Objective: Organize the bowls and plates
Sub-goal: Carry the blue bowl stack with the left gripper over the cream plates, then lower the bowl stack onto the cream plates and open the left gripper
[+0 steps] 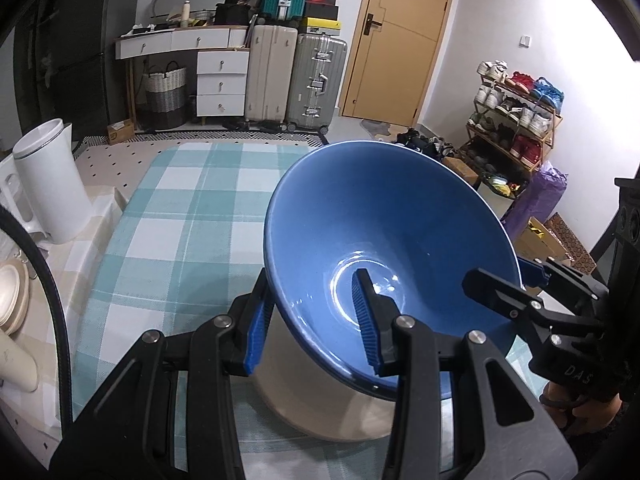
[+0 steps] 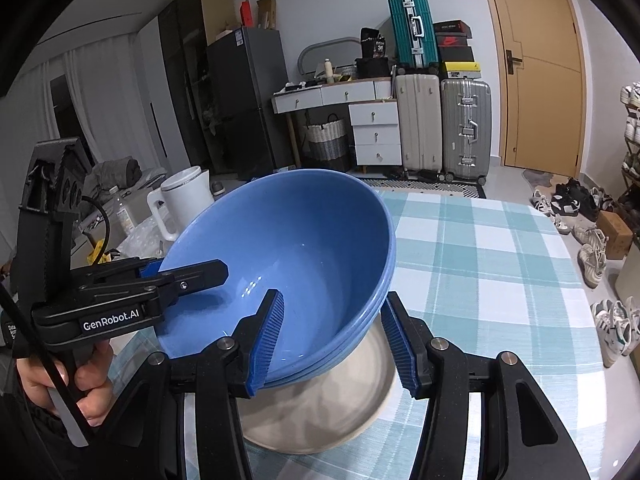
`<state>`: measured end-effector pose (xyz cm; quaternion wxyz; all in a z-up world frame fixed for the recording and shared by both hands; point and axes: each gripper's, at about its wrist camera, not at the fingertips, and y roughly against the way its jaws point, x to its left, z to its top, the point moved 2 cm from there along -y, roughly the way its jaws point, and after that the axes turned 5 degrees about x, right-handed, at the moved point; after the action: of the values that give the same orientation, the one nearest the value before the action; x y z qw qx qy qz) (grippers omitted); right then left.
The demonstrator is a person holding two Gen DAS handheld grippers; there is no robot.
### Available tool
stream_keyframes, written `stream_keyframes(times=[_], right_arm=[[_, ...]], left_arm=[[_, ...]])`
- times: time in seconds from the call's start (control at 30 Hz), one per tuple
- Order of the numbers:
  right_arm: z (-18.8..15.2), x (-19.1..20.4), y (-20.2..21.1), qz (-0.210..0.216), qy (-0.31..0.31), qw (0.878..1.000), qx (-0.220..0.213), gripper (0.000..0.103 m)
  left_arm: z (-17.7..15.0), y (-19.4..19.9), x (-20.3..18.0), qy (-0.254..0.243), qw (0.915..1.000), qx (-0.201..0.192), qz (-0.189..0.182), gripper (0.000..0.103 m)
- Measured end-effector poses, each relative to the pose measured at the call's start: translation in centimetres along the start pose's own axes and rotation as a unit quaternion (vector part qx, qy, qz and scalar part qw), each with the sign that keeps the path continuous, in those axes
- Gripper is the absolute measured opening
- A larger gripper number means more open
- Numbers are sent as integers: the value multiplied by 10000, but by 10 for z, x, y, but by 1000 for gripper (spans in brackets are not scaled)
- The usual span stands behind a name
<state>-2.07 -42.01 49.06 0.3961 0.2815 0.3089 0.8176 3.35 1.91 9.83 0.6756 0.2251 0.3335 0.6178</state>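
Bowls come first in judging progress: you have a blue bowl stack (image 2: 304,264) gathered, its nested rims visible in the right wrist view as several ridges at the lower right edge, and it sits tilted over a beige plate (image 2: 320,412) on the checked tablecloth (image 2: 500,272). So the nesting of bowls looks done, and what seems left is settling that stack squarely and level, on the plate or beside it. I cannot tell whether the stack's foot touches the plate or hangs just above it. More beige crockery (image 1: 12,300) shows at the far left edge of the left wrist view, next to a white kettle (image 1: 52,184), so further pieces may remain to sort.

Your left gripper (image 1: 312,328) bites the stack's wall at the lower centre of its own frame, one blue pad inside the bowl and one outside, partly closed on the rim. Your right gripper (image 2: 336,340) does the same from the opposite side, one pad inside, one against the outer ridges, standing a little wider. Both point downward at a slant across the table, facing each other across the bowl. Your left hand (image 2: 80,380) wraps its handle at the lower left of the right wrist view.
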Motion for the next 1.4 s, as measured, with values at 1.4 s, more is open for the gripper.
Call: stream_keyframes(times=[1.4], right_arm=[[-11,-18,-56,46,-199,9987,457,53]], left_arm=[[-3,-107,39,226,9992,320,-52,36]])
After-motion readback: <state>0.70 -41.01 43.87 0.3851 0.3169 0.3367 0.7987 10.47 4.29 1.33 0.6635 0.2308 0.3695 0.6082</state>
